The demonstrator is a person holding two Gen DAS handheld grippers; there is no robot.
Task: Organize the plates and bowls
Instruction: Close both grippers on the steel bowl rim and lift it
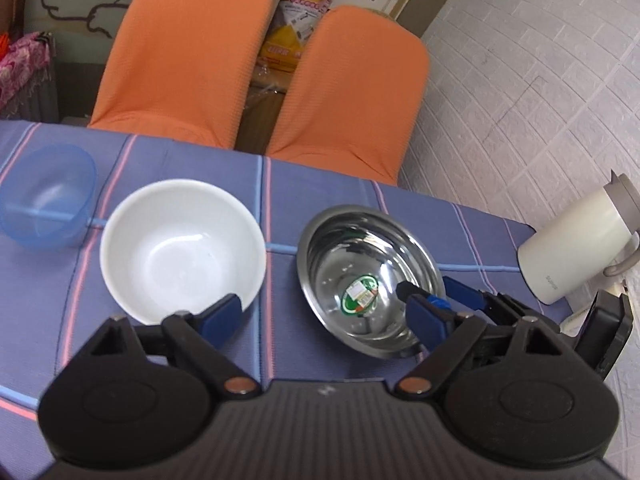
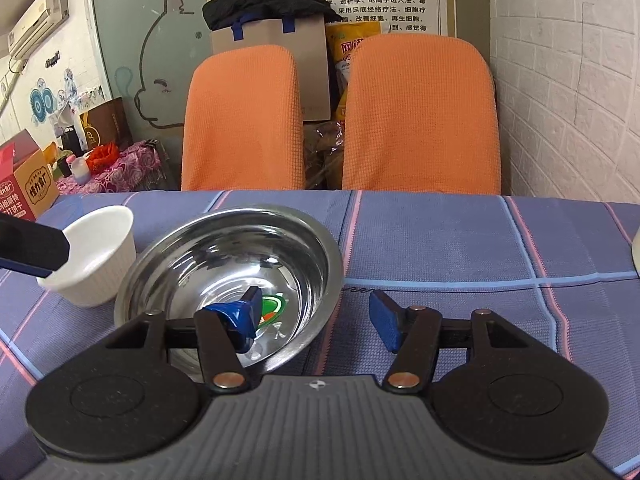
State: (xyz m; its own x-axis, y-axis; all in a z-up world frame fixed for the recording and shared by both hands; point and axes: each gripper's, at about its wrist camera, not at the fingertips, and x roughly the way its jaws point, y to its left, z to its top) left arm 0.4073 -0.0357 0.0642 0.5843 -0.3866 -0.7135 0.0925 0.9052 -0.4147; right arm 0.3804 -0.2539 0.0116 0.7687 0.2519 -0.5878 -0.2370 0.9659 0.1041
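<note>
A: Where does the steel bowl (image 2: 230,280) stand against the fingers?

B: The right gripper (image 2: 316,320) straddles its near-right rim, jaws spread wide: one blue pad hangs inside the bowl, over the sticker on its floor, the other sits outside, above the tablecloth (image 2: 480,240). Nothing is pinched yet. A bowl is round, so no long axis matters; the rim wall between the pads is what the closing would catch, I judge.

A: And the left gripper (image 1: 320,316)?

B: Also released, empty. Its left finger overlaps the near rim of the white bowl (image 1: 182,248), just left of the steel bowl; whether it touches, I cannot tell. So the right hand is the one placed on the steel bowl.

A: How does that bowl look?

B: Shiny, shallow, upright, empty save a green-and-red label. Beyond the white bowl, further left, stands a clear blue bowl (image 1: 46,196); all three are apart, unstacked.
</note>
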